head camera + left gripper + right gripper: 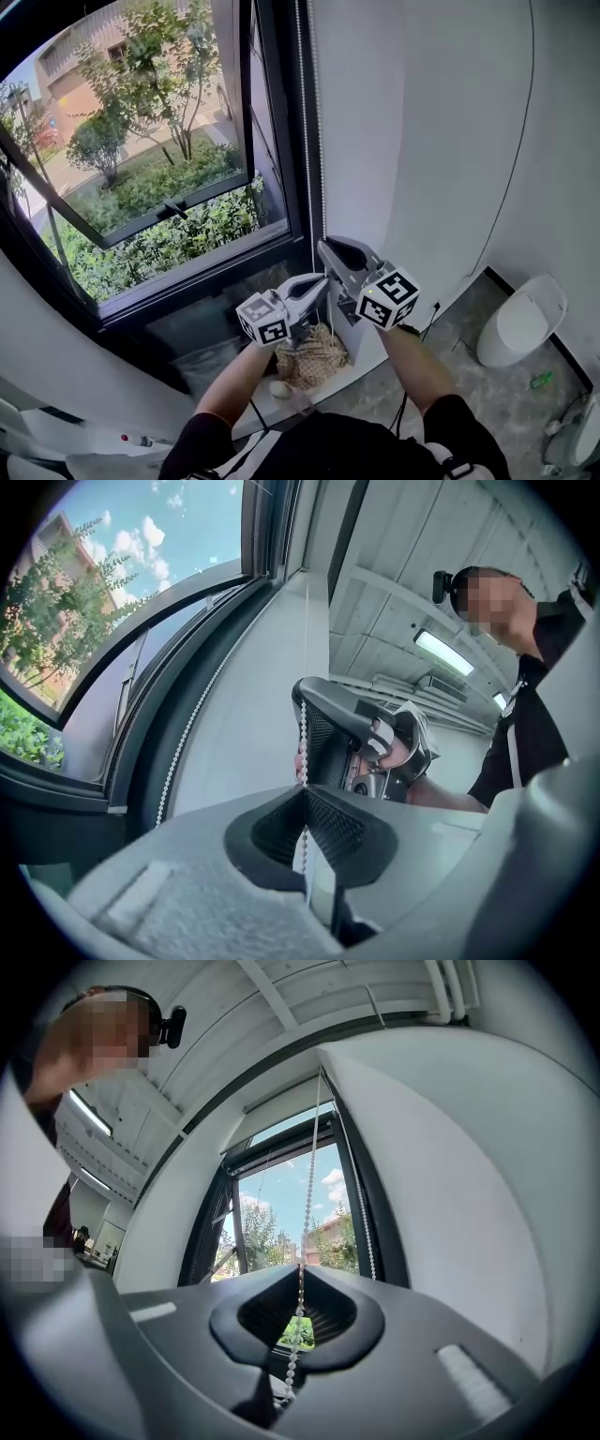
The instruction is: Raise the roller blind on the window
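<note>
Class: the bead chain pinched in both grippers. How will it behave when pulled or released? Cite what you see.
Probably floppy: below the right gripper the bead chain dangles crookedly, yet above it runs straight, so it likely only carries pull. Its small round beads may slip, though the left gripper, jaws shut, seems to catch them.

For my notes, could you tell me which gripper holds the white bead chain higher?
The right gripper, shut on the white bead chain above the left gripper.

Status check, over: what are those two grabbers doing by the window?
Left gripper shut on bead chain. Right gripper shut on same chain, higher up. Nothing blocking.
</note>
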The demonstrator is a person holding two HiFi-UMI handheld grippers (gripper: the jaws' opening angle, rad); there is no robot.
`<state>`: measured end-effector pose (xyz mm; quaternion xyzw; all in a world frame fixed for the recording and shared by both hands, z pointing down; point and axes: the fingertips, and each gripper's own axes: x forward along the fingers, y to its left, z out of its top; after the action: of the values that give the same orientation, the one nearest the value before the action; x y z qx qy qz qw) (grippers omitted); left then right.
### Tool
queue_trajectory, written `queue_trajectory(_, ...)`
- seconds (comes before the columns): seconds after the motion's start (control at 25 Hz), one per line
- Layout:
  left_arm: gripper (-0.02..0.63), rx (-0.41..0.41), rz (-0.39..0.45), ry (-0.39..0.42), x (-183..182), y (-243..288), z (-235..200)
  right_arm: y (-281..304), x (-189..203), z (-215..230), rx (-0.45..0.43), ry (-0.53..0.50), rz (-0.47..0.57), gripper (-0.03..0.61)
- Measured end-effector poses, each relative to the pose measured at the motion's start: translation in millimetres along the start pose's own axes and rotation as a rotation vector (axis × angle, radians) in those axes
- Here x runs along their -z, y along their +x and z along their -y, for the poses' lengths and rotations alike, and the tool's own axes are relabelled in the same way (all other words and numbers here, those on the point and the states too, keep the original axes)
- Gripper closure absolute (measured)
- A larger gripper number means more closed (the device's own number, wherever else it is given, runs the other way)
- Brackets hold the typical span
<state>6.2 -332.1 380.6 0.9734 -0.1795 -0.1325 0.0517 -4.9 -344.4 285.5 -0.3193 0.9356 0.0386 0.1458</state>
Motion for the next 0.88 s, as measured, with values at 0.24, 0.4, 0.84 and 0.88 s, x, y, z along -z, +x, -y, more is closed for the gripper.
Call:
queue_trajectory(0.24,0.607,-0.005,0.004,0.002,0.9,-1.1,0.4,-4.3,-0.9,-2.9,-0.017,-0.032,0.005,0.563)
queue_trajectory(0.4,0.607,-0.011,-0.009,0.012,4.8,1.3,1.0,-7.5,3.3,-1.0,-0.020,-0.038,0.000,0.566)
queue_trajectory(0.84,0.567,-0.035,-0.338,-0.061,152.4,-46.7,0.3,-53.6,136.1,-6.8,0.022,0.030,-0.253,0.568)
queue_trajectory(0.88,0.495,-0.024,-0.353,-0.052,155.2,-51.4,3.0,-54.4,135.3,-7.3,0.020,0.033,-0.253,0.568)
